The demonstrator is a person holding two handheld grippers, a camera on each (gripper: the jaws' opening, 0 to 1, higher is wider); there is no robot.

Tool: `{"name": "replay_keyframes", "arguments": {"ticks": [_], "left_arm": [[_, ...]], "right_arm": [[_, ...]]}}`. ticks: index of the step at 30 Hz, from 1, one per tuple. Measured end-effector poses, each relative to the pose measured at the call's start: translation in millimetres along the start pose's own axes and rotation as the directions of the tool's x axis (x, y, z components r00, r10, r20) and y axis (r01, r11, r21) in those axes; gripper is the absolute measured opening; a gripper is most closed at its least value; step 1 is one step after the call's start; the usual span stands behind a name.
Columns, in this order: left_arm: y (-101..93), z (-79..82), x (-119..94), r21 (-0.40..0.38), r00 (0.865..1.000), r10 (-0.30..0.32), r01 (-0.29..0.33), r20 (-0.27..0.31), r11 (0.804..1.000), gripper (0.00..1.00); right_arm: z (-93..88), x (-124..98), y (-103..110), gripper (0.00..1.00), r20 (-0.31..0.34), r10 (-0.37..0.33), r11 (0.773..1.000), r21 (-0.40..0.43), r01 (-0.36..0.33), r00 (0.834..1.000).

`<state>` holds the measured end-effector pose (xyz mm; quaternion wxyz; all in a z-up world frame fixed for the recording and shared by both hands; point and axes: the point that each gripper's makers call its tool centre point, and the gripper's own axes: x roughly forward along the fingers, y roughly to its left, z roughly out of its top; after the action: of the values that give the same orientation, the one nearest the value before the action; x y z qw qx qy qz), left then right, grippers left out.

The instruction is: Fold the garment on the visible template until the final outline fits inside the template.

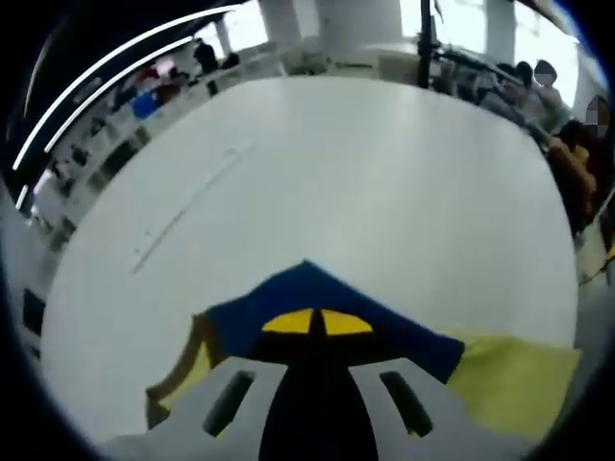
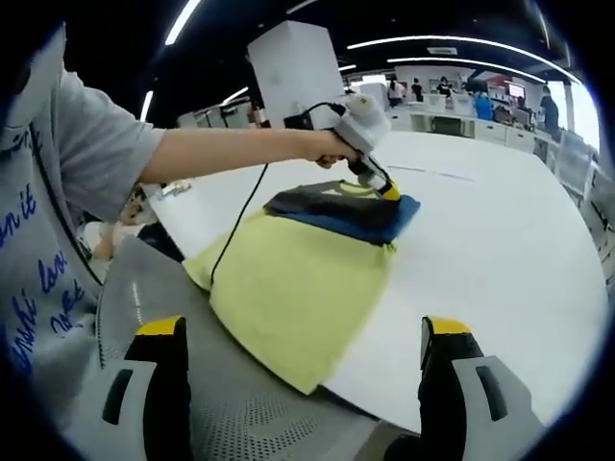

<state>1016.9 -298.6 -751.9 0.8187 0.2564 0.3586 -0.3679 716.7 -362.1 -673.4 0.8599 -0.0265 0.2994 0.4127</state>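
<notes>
A dark blue garment [image 2: 346,216] with tan trim lies folded at the far end of a yellow template sheet [image 2: 288,288] on a white table [image 2: 500,250]. The left gripper [image 2: 387,189], held by a person's hand, has its tips down at the garment's far edge. In the left gripper view its yellow-tipped jaws [image 1: 317,323] are pressed together on the blue garment [image 1: 312,288], with the template [image 1: 524,379] to the right. My right gripper [image 2: 303,331] hangs open near the table's front edge, its jaws wide apart, holding nothing.
A person's grey lettered shirt [image 2: 58,192] and bare forearm [image 2: 231,154] fill the left side. A grey mesh surface [image 2: 202,403] lies below the table's near edge. A white pillar [image 2: 293,72] stands behind. Desks and people [image 1: 562,144] line the room's far side.
</notes>
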Motion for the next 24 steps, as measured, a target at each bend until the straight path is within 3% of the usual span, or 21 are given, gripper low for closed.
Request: {"name": "replay_keyframes", "arguments": {"ticks": [8, 13, 17, 24], "left_arm": [[-8.0, -8.4, 13.5, -0.004, 0.999, -0.021, 0.021, -0.031, 1.0, 0.0], [-5.8, -5.3, 12.0, 0.046, 1.0, 0.003, -0.002, -0.019, 0.999, 0.0], [-6.4, -3.2, 6.4, 0.075, 1.0, 0.008, -0.007, -0.012, 0.997, 0.11], [-12.4, -1.2, -12.6, 0.054, 1.0, -0.016, 0.016, 0.008, 0.998, 0.18]], "right_arm": [[-3.6, -0.6, -1.4, 1.0, -0.01, -0.009, 1.0, 0.007, 0.009, 1.0], [-4.6, 0.2, -0.5, 1.0, -0.012, -0.012, 1.0, 0.012, 0.012, 1.0], [-4.7, -0.1, -0.3, 1.0, -0.015, -0.013, 1.0, 0.006, 0.013, 1.0], [-0.7, -1.7, 2.6, 1.0, -0.005, -0.007, 1.0, -0.014, 0.007, 1.0]]}}
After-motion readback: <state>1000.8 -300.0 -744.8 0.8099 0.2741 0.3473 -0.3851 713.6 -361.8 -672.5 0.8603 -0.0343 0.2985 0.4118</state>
